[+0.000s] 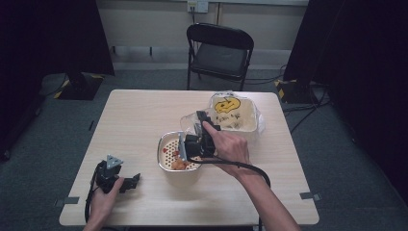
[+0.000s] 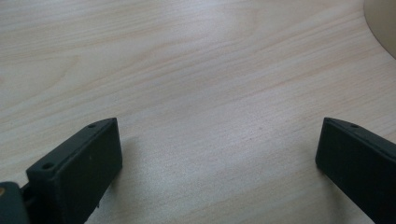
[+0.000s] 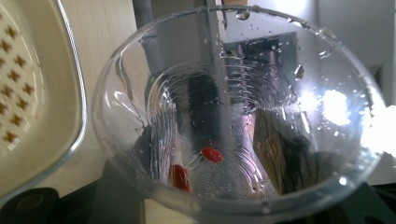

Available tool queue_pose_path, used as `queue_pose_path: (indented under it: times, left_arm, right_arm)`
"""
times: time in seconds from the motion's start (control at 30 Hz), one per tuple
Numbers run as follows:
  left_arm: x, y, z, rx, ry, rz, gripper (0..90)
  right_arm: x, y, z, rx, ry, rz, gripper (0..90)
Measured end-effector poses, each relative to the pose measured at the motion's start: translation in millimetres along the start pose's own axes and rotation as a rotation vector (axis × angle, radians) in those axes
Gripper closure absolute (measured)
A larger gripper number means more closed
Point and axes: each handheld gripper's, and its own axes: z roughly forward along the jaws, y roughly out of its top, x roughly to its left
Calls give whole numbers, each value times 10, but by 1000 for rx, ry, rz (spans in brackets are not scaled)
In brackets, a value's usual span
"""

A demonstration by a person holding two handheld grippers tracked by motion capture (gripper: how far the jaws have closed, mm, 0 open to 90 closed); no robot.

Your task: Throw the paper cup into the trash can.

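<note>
High view overhead; gripper views close, table (image 1: 144,120)-level.

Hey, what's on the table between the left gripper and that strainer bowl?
Nothing: in the high view, bare table wood separates the left gripper from the strainer bowl.

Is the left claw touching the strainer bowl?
Apart. The high view shows the left claw resting on the table, bare wood separating it from the strainer bowl.
</note>
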Motion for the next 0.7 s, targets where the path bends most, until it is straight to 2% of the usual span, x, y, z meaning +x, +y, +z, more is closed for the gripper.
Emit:
queue_pose_path:
  times: [0.07, 0.23, 0.4, 0.53, 0.6, 0.7]
  left_arm:
    - [0, 0, 0, 0, 0, 0, 0]
    - [0, 0, 0, 0, 0, 0, 0]
    - [1, 0, -1, 1, 0, 1, 0]
    - [0, 0, 0, 0, -1, 0, 0]
    - [0, 0, 0, 0, -1, 0, 0]
    - [0, 0, 0, 0, -1, 0, 0]
  right_arm:
    - [-52, -37, -7, -10, 47, 126, 494]
    - [-151, -165, 9, -76, 176, 442, 494]
    - [-246, -340, 47, -136, 302, 717, 494]
    - [-313, -430, 61, -184, 382, 885, 492]
    - [-343, -478, 77, -216, 439, 983, 490]
    - [-373, -542, 109, -262, 489, 1099, 488]
